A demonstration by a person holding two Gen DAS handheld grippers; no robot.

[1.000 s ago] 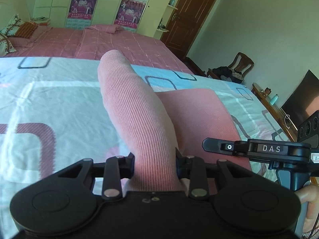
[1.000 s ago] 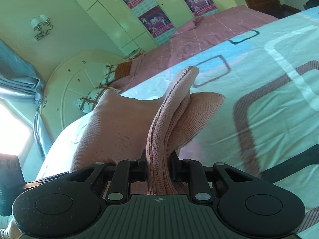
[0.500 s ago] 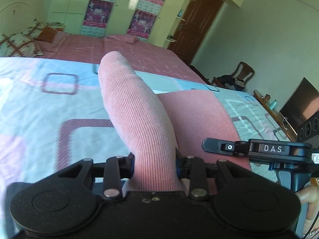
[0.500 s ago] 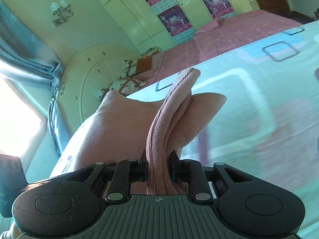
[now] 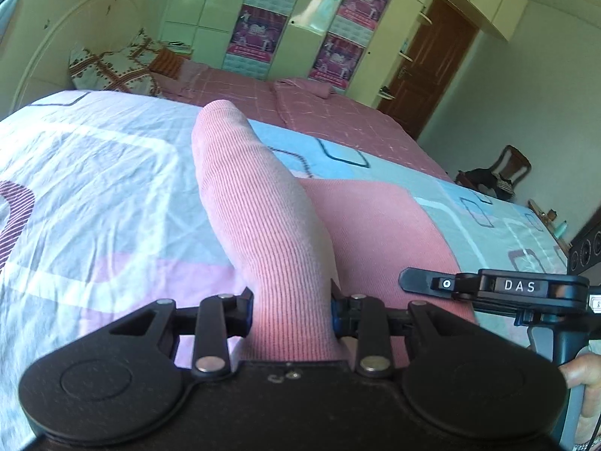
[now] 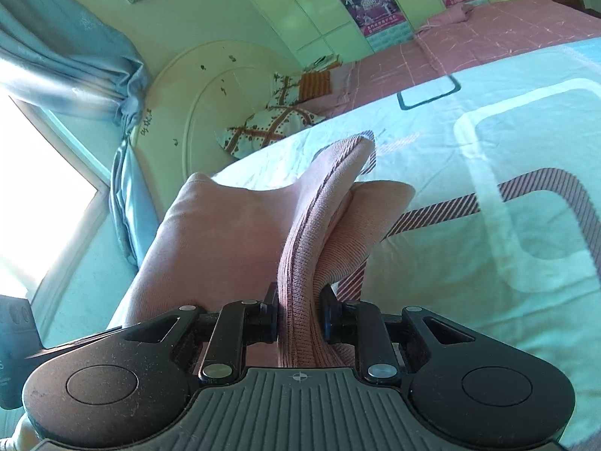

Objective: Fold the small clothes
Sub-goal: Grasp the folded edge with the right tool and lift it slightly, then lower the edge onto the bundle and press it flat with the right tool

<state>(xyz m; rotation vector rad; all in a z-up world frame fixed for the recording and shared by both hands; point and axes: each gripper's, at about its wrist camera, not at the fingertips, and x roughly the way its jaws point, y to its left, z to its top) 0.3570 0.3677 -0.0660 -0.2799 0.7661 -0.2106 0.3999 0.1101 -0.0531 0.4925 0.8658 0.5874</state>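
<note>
pink garment held up over the bed

left gripper (image 5: 291,312) and right gripper (image 6: 298,319) each pinch the pink garment (image 5: 263,225), stretched between them above the patterned sheet (image 5: 94,195), its clamped folds pointing away.

"DAS" in white letters on the black right claw (image 5: 520,286), wardrobe posters' (image 5: 251,30) print unreadable

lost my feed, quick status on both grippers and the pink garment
Left gripper shut on pink garment. Right gripper shut on it too. Garment held above patterned bedsheet. Nothing in the way.
</note>
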